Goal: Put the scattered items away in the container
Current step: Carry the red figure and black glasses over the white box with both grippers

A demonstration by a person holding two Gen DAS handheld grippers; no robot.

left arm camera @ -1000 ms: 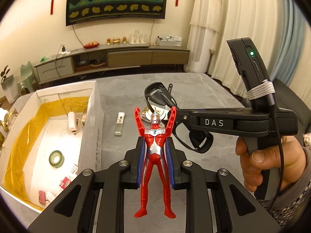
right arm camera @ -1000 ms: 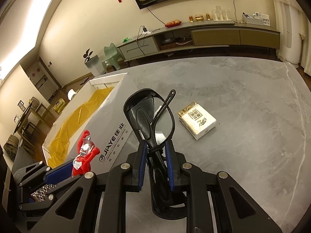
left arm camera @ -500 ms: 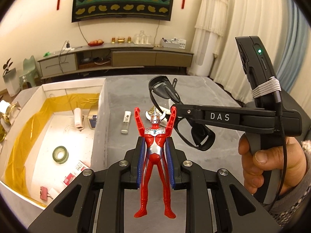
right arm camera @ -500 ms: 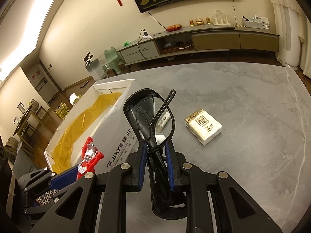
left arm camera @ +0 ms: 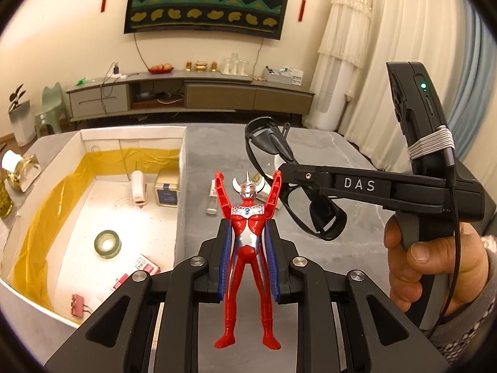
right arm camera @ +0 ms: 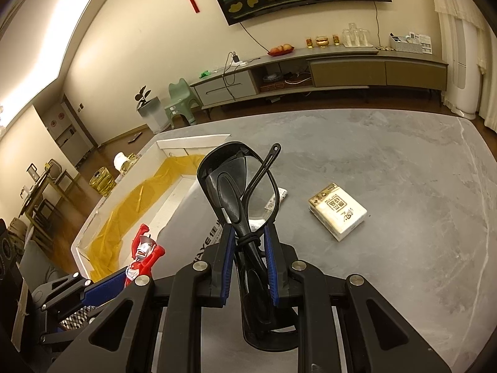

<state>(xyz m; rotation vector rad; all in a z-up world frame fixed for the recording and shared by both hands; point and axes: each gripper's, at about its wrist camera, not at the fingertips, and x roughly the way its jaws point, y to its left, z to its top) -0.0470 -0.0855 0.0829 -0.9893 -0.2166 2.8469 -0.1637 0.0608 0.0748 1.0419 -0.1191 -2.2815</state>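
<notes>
Left gripper: my blue-padded jaws are pressed onto the torso of a red and silver plastic hero figure, arms raised, held upright clear of the grey stone-look tabletop
Right gripper: my jaws pinch a pair of folded black-framed glasses near the hinge, one lens and a temple tip standing above the pads, the rest hanging below
Right hand: wrapped round the black handle of the right tool, seen from the left wrist view; a patterned sleeve shows at the wrist
Container: a white rectangular box lined with yellow plastic film, open-topped, at the table's left side; its right wall lies just left of the held figure in the left wrist view
Box contents: a green roll of tape near the middle of the floor; a white stapler-like item and a small tin with a blue label by the far wall; a red and white packet and a small pink clip towards the near wall
Loose on the table: a white tissue pack with gold print, lying flat to the right of the glasses, apart from the box; a small clear bottle just outside the box's right wall
Background: a low TV cabinet against the far wall
</notes>
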